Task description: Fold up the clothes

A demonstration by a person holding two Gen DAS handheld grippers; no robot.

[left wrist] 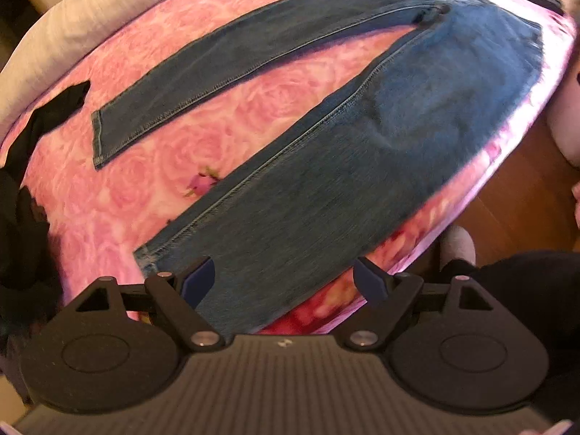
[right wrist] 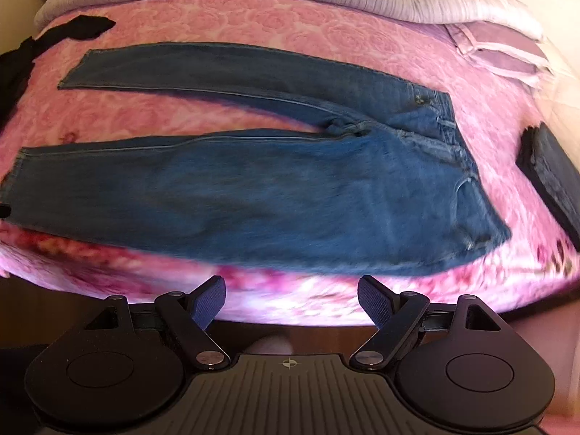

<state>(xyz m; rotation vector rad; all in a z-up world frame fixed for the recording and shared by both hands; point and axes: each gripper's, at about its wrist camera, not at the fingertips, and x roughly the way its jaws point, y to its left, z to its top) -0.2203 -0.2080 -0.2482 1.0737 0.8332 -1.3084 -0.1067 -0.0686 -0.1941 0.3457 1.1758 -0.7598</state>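
On pink bedspread: jeans flat, no legible writing.

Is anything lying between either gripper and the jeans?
Nothing visible. The jeans lie flat, legs apart, on the pink bedspread. Left gripper is open over the near leg hem; right gripper open beside the near leg.

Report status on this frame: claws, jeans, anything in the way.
Left claw open over the near leg hem. Right claw open, short of the bed edge. Jeans flat, legs splayed, unfolded. Black garment and folded dark item lie clear.
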